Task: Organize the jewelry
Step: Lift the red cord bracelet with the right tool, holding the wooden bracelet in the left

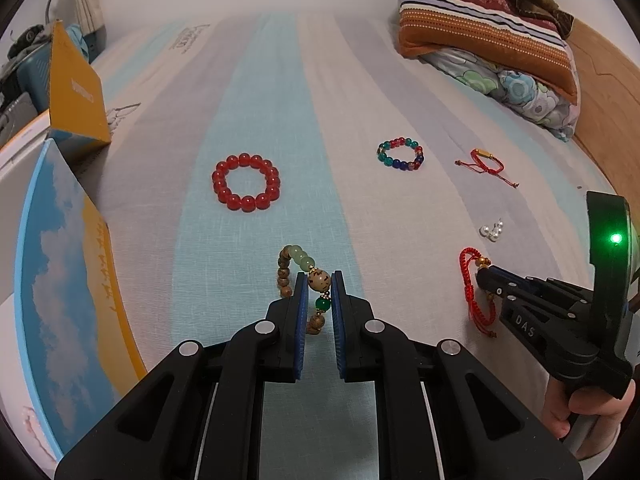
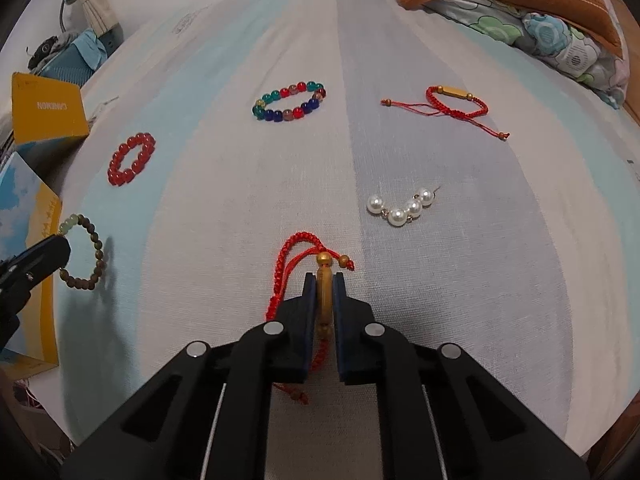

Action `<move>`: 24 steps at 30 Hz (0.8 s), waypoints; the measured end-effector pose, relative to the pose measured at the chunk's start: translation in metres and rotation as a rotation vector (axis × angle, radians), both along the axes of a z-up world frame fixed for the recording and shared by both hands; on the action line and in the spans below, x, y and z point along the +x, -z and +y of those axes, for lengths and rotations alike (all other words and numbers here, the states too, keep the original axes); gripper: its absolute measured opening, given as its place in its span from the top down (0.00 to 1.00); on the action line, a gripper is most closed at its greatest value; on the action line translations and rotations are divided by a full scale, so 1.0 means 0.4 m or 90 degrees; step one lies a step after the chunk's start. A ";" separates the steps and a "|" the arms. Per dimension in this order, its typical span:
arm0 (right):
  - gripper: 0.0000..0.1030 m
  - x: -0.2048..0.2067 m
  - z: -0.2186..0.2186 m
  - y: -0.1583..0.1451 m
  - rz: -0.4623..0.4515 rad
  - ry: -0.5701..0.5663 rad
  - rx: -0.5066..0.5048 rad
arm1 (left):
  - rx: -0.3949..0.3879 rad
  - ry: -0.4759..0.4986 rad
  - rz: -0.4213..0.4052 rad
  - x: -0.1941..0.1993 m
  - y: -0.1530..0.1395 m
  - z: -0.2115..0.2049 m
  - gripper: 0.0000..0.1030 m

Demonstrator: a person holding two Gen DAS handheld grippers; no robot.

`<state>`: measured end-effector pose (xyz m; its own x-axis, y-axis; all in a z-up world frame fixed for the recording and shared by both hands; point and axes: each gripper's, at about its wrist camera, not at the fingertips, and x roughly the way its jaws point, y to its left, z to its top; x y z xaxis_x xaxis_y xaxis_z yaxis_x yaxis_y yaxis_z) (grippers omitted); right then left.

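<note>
My left gripper (image 1: 319,280) is shut on a wooden and green bead bracelet (image 1: 298,258), pinching its large cream bead; the bracelet also shows in the right wrist view (image 2: 94,256), held just above the bed. My right gripper (image 2: 324,278) is shut on the gold tube of a red cord bracelet (image 2: 286,264), which also shows in the left wrist view (image 1: 472,292). On the striped bedsheet lie a red bead bracelet (image 1: 246,182), a multicolour glass bead bracelet (image 2: 290,101), a second red cord bracelet (image 2: 456,106) and a short pearl strand (image 2: 402,206).
An open box with a sky-print lid (image 1: 60,280) and an orange flap (image 1: 76,88) stands at the left of the bed. Folded blankets and a pillow (image 1: 492,40) lie at the far right. The bed's wooden edge (image 1: 600,100) runs along the right.
</note>
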<state>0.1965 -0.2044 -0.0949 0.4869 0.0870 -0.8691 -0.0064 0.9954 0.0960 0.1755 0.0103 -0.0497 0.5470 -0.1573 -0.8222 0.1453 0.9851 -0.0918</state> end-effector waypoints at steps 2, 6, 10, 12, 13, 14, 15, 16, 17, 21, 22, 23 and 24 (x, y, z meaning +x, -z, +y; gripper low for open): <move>0.93 -0.004 -0.002 -0.009 -0.008 0.001 0.001 | -0.001 -0.001 -0.002 -0.001 -0.003 0.000 0.89; 0.93 -0.010 -0.003 -0.026 -0.022 0.001 0.007 | -0.003 0.000 -0.004 -0.003 -0.006 0.000 0.89; 0.93 -0.004 -0.006 -0.018 -0.015 0.001 0.005 | -0.002 0.001 -0.003 -0.002 -0.004 0.000 0.89; 0.90 -0.001 -0.004 -0.010 -0.008 0.001 0.002 | -0.001 0.003 -0.002 -0.002 -0.003 -0.003 0.89; 0.90 0.000 -0.003 -0.007 -0.005 -0.001 0.002 | -0.001 0.004 -0.002 -0.003 -0.003 -0.004 0.89; 0.90 0.001 -0.002 -0.005 -0.002 -0.002 0.004 | -0.001 0.005 -0.003 -0.003 -0.003 -0.006 0.89; 0.90 0.003 0.001 0.000 0.001 -0.004 0.004 | 0.000 0.008 -0.002 -0.004 -0.003 -0.009 0.89; 0.90 0.004 0.003 0.004 0.006 -0.006 0.003 | 0.000 0.009 -0.002 -0.004 -0.002 -0.010 0.89; 0.89 0.008 0.006 0.012 0.017 -0.008 -0.001 | 0.000 0.009 -0.002 -0.003 -0.002 -0.010 0.89; 0.84 0.013 0.017 0.030 0.034 -0.023 -0.009 | -0.001 0.009 -0.002 -0.002 -0.002 -0.007 0.89; 0.84 0.012 0.020 0.031 0.035 -0.026 -0.013 | -0.001 0.009 -0.002 -0.002 -0.002 -0.006 0.89; 0.83 0.012 0.020 0.032 0.034 -0.025 -0.013 | -0.002 0.008 -0.002 -0.002 -0.002 -0.005 0.89; 0.83 0.012 0.021 0.033 0.034 -0.027 -0.015 | -0.002 0.007 -0.002 -0.002 -0.002 -0.004 0.89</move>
